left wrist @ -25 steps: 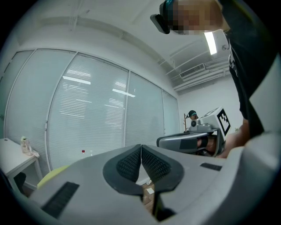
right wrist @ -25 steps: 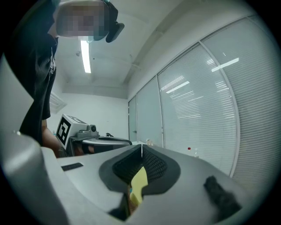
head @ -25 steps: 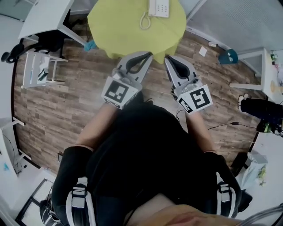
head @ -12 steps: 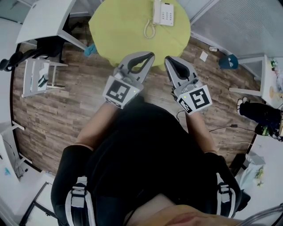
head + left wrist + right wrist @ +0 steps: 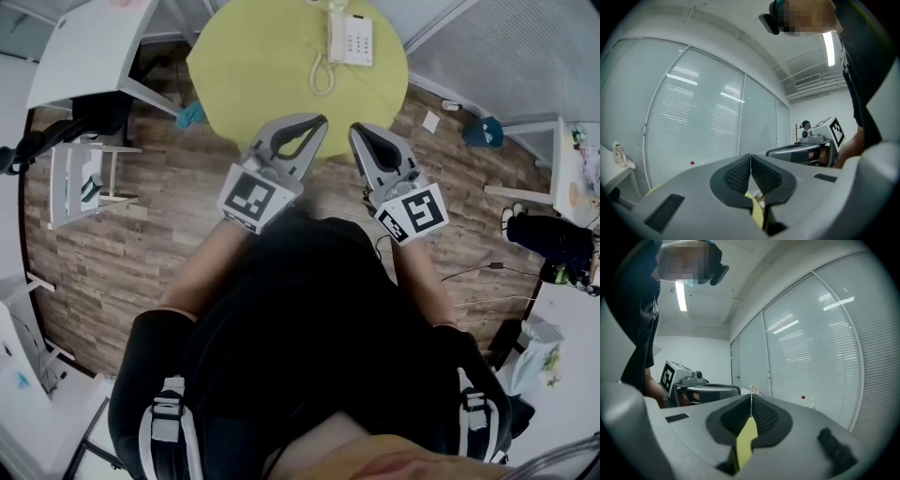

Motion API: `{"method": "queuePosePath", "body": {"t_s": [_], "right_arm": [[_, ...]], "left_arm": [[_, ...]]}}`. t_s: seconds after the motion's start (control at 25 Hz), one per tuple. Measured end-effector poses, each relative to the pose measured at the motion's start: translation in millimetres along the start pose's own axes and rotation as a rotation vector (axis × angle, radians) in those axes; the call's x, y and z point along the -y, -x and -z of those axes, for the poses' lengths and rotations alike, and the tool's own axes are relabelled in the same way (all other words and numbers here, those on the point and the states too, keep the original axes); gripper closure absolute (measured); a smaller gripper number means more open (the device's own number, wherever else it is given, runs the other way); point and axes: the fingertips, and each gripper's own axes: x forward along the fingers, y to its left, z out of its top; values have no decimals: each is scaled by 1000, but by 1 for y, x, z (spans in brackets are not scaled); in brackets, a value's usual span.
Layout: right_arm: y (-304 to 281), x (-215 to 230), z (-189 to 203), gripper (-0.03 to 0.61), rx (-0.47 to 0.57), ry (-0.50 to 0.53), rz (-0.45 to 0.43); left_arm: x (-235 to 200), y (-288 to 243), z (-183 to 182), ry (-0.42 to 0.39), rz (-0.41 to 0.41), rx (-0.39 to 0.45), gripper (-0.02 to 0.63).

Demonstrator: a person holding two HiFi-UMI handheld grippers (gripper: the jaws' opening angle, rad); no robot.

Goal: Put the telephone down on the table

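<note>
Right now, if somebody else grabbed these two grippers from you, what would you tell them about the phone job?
Left gripper: shut, holding nothing.
Right gripper: shut, holding nothing. Both are held side by side at the near edge of the round yellow-green table.
Telephone: lies on the far side of the table, with its curly cord beside it. Neither gripper touches it.
Done: the telephone is down on the table.
Left: probably nothing. Whether the handset sits properly is too small to tell.
</note>
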Motion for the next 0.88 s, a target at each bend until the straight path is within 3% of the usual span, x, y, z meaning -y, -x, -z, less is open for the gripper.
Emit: {"method": "queuePosePath", "body": {"t_s": [0.4,0.88], "right_arm": [[-26,12,2,560,-13,0,17],[-63,77,3,560,-16,-10,-49]], "left_arm": [[-29,-10,5,11,9,-6,598],[-67,-67,4,11,-49,-22,598]]}}
